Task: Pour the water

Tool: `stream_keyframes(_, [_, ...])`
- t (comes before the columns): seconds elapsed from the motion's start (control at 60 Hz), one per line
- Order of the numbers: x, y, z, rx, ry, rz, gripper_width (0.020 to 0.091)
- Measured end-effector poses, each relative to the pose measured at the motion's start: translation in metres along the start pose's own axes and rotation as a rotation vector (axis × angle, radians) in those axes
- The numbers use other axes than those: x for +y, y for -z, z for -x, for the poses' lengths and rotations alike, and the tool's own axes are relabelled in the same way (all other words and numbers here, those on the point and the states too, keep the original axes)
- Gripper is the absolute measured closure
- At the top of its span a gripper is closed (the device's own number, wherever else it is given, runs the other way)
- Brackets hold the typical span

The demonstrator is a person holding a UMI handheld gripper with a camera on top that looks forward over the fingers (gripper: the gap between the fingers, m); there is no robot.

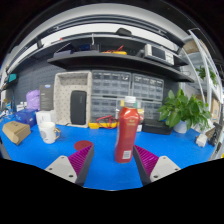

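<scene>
A red bottle (127, 133) with a white label and a pale cap stands upright on the blue table (40, 160), just ahead of my fingers and nearer the right one. My gripper (113, 163) is open, its magenta pads (79, 160) spread wide on either side, and neither touches the bottle. A small red cup (82, 146) sits on the table just beyond the left finger.
White cups (46, 128) and a cardboard box (15, 131) stand at the left of the table. A green potted plant (185, 110) is at the right. Grey drawer cabinets (110, 95) and shelves line the back wall. A yellow-orange item (103, 122) lies behind the bottle.
</scene>
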State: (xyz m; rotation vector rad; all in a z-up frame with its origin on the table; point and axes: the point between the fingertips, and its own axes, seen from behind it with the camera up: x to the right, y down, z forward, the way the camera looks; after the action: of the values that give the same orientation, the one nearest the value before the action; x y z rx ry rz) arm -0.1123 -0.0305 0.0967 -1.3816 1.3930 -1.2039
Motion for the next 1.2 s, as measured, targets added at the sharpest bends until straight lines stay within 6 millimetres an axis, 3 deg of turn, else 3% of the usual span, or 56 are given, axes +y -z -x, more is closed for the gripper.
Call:
stream_keyframes(0.1, [-0.005, -0.016, -0.023, 0.029, -0.032, -0.027, 0.0305])
stream_keyframes(0.25, [-0.017, -0.056, -0.04, 0.021, -0.061, -0.066, 0.0319])
stream_keyframes(0.4, [-0.017, -0.094, -0.044, 0.014, -0.047, -0.052, 0.0315])
stream_keyframes(0.533, [-0.019, -0.111, -0.044, 0.016, -0.072, -0.076, 0.0309])
stream_keyframes(0.55, [-0.02, -0.112, -0.044, 0.019, -0.073, -0.08, 0.032])
stream_keyframes(0.633, [-0.023, -0.115, -0.046, 0.031, -0.064, -0.103, 0.0652])
stream_keyframes(0.65, [-0.022, -0.115, -0.046, 0.032, -0.063, -0.097, 0.0654])
stream_keyframes(0.667, [-0.023, -0.115, -0.045, 0.032, -0.062, -0.101, 0.0613])
stream_keyframes(0.683, [-0.023, -0.116, -0.046, 0.034, -0.06, -0.098, 0.0696])
stream_keyframes(0.717, [-0.023, -0.117, -0.044, 0.037, -0.05, -0.1, 0.0683])
stream_keyframes(0.733, [-0.023, -0.117, -0.043, 0.032, -0.045, -0.101, 0.0747])
stream_keyframes(0.783, [-0.024, -0.118, -0.042, 0.035, -0.033, -0.107, 0.0812])
stream_keyframes(0.8, [-0.024, -0.118, -0.042, 0.037, -0.032, -0.109, 0.0788])
stream_keyframes(0.817, [-0.024, -0.118, -0.043, 0.038, -0.03, -0.109, 0.0854])
stream_keyframes(1.067, [-0.025, -0.119, -0.036, 0.032, 0.021, -0.095, 0.0856])
stream_keyframes(1.2, [-0.038, -0.127, -0.012, 0.021, 0.266, -0.092, 0.0857])
